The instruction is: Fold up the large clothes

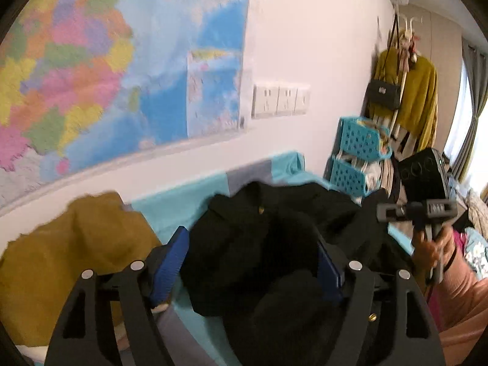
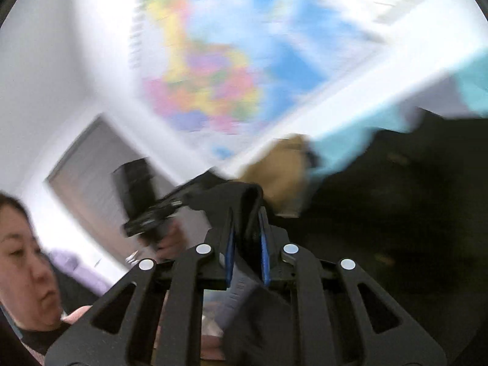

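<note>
A large black garment [image 1: 274, 238] lies crumpled on a turquoise and grey bed cover [image 1: 183, 204]. My left gripper [image 1: 250, 253] is open, its blue pads [image 1: 170, 262] spread wide around a fold of the black cloth without pinching it. The right gripper [image 1: 418, 210] shows in the left wrist view, raised at the right. In the right wrist view my right gripper [image 2: 247, 235] is shut on a dark edge of the black garment [image 2: 396, 207] and lifts it. The left gripper [image 2: 149, 219] appears there, blurred.
A mustard garment [image 1: 70, 253] lies at the left on the bed. Turquoise baskets [image 1: 357, 158] stand stacked at the far end. A map [image 1: 106, 70] covers the wall. A coat rack with a yellow coat and black bag [image 1: 402, 91] stands in the corner.
</note>
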Available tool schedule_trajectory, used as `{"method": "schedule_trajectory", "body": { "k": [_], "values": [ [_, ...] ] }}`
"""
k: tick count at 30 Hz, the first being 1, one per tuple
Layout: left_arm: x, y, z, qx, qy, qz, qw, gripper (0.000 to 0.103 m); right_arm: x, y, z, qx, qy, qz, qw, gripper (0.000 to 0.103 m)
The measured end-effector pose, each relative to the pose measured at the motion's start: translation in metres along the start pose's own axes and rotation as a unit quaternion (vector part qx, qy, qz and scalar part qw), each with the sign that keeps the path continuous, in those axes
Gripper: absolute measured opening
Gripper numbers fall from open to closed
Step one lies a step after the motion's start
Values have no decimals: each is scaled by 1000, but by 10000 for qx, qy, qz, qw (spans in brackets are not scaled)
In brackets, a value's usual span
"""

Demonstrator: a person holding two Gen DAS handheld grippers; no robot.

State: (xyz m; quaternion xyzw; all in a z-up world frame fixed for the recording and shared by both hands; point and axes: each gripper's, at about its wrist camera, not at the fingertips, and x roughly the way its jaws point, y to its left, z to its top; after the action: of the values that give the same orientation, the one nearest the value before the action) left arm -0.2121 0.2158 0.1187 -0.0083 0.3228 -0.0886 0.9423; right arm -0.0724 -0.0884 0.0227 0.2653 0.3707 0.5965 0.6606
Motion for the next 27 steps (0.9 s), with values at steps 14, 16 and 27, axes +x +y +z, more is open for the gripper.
{"method": "schedule_trajectory", "body": {
  "k": [14,16,27],
  "values": [
    [33,29,-67,-738,777,430,9933,75,18,5,-54,-1924,944,-2195,9518,77],
    [39,30,-84,-822,1004,370,9909,75,25,7,-74,-2454,1287,-2486,9281,79],
    [68,37,-137,-1484,1501,-121,9774,74,42,-6,-98,-2544,1857,-2371,9190,7]
  ]
}}
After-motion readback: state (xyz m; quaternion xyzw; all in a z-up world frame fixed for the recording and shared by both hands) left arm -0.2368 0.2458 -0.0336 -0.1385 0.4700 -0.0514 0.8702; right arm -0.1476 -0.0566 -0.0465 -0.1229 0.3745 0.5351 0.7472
